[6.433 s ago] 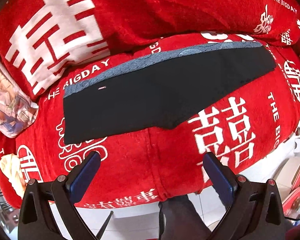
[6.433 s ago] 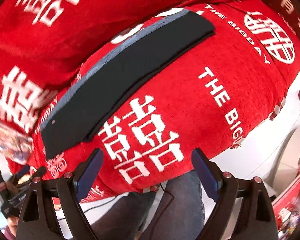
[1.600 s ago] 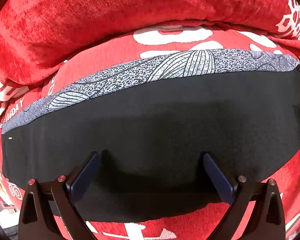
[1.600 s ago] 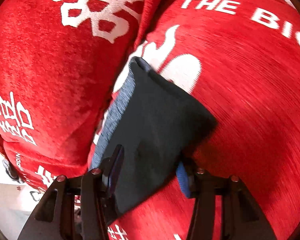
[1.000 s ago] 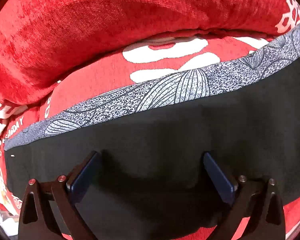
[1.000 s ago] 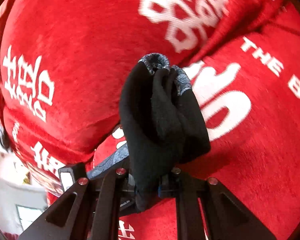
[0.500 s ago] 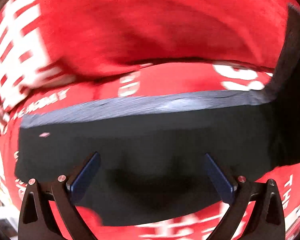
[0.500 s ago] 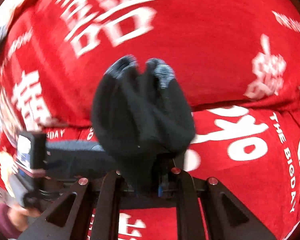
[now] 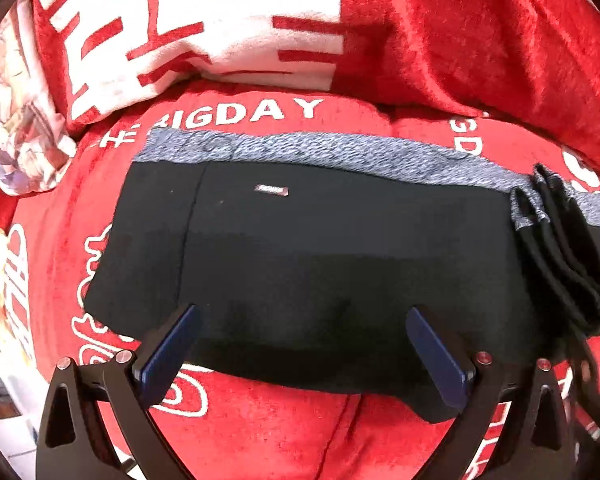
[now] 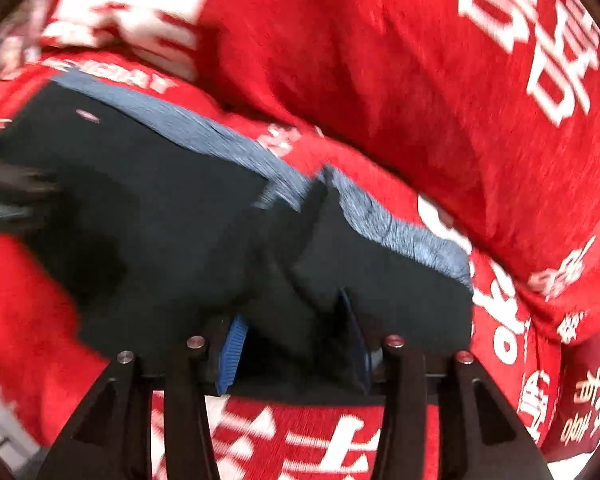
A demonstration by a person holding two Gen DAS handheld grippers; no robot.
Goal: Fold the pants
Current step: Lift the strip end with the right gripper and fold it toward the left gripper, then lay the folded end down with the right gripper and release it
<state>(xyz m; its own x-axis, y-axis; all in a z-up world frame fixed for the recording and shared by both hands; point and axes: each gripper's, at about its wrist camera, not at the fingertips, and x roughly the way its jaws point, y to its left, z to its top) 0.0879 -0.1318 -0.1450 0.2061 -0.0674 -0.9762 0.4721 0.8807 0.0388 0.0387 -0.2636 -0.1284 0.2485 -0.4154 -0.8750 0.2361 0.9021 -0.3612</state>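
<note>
Pants: black soft pants with a grey patterned strip along the far edge (image 9: 340,256) lie flat on the red fuzzy blanket with white letters (image 9: 260,432), over a couch seat. One end is bunched up at the right side of the left view, where the cloth stands in folds.
Left tongs: the left gripper (image 9: 308,356) hangs over the near edge of the pants with its blue pads (image 9: 168,348) wide apart and nothing between them.
Right tongs: the right gripper (image 10: 296,348) has its jaws opening. A lump of the black cloth sits between the blue pads (this view is blurry, so I cannot tell if they press on it).
Pillow: a pale pillow with a colourful picture (image 9: 16,120) sits at the left, apart from the pants.
</note>
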